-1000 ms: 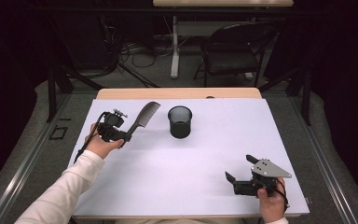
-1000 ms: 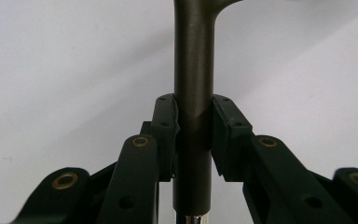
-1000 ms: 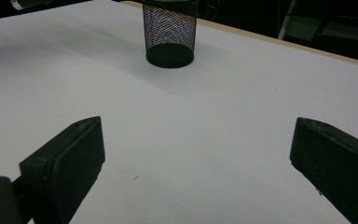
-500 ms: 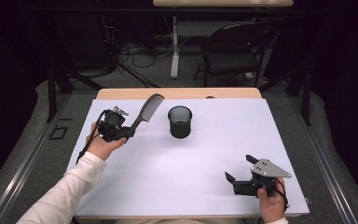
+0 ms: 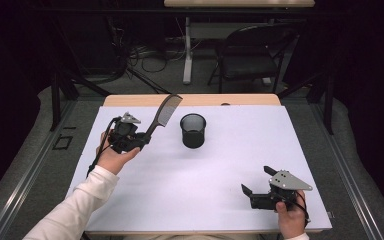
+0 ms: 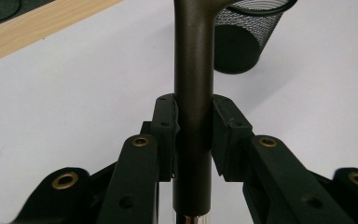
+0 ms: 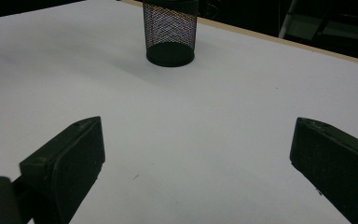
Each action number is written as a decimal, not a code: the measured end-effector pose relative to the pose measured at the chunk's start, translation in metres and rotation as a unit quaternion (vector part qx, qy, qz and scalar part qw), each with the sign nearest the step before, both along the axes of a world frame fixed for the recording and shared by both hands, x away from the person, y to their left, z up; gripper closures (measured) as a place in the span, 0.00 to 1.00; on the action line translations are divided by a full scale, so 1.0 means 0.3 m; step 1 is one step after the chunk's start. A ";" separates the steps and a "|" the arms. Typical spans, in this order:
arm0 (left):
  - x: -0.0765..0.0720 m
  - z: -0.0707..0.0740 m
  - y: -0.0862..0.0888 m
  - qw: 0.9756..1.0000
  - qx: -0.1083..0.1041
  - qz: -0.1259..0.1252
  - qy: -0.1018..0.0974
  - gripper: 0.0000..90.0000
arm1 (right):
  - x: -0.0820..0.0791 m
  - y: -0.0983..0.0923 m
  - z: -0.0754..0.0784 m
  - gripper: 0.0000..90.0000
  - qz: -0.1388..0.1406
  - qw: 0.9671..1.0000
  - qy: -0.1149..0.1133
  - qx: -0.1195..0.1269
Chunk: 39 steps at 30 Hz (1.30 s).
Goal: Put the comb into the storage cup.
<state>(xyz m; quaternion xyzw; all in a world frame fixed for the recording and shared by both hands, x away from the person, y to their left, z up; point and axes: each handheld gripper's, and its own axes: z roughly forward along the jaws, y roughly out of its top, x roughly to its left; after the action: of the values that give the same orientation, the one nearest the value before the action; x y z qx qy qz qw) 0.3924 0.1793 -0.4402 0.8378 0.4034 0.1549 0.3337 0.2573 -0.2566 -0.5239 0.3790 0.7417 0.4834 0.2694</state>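
- High view: the left gripper (image 5: 141,141), at about nine o'clock of the white surface (image 5: 220,200), has its jaws clamped on the handle of a dark comb (image 5: 161,116). A second ago the comb lay lower and flatter; now it is lifted off the surface and tilts up toward one o'clock, its toothed end near the rim of the mesh cup (image 5: 193,130) at about twelve o'clock. I judge the pick-up done and the carry toward the cup begun. The right gripper (image 5: 258,182) has kept its place at about five o'clock, jaws apart and empty.
- Left gripper view: both pads (image 6: 164,126) press the comb's round handle (image 6: 193,93), which runs straight up; the cup (image 6: 244,37) stands at one o'clock beyond it.
- Right gripper view: the jaws stand wide with bare surface (image 7: 214,121) between them; the cup (image 7: 170,32) is at twelve o'clock, well apart.
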 end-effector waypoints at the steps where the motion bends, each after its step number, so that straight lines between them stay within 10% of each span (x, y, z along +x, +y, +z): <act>1: -0.002 0.001 -0.005 1.000 -0.002 -0.001 -0.001 0.81 | 0.000 0.000 0.000 0.03 0.000 1.000 0.000 -0.001; 18: -0.021 0.021 -0.079 0.998 -0.047 -0.017 -0.039 0.81 | 0.007 0.001 -0.004 0.03 -0.001 1.000 0.010 -0.001; 39: -0.040 0.033 -0.097 0.994 -0.077 -0.019 -0.074 0.81 | 0.076 0.028 0.034 0.03 -0.020 0.997 0.075 0.026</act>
<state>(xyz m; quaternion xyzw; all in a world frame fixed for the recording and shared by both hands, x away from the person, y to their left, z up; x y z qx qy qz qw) 0.3805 0.1500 -0.4302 0.8032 0.3728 0.1785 0.4289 0.2802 -0.2481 -0.5135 0.4360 0.7390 0.4673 0.2131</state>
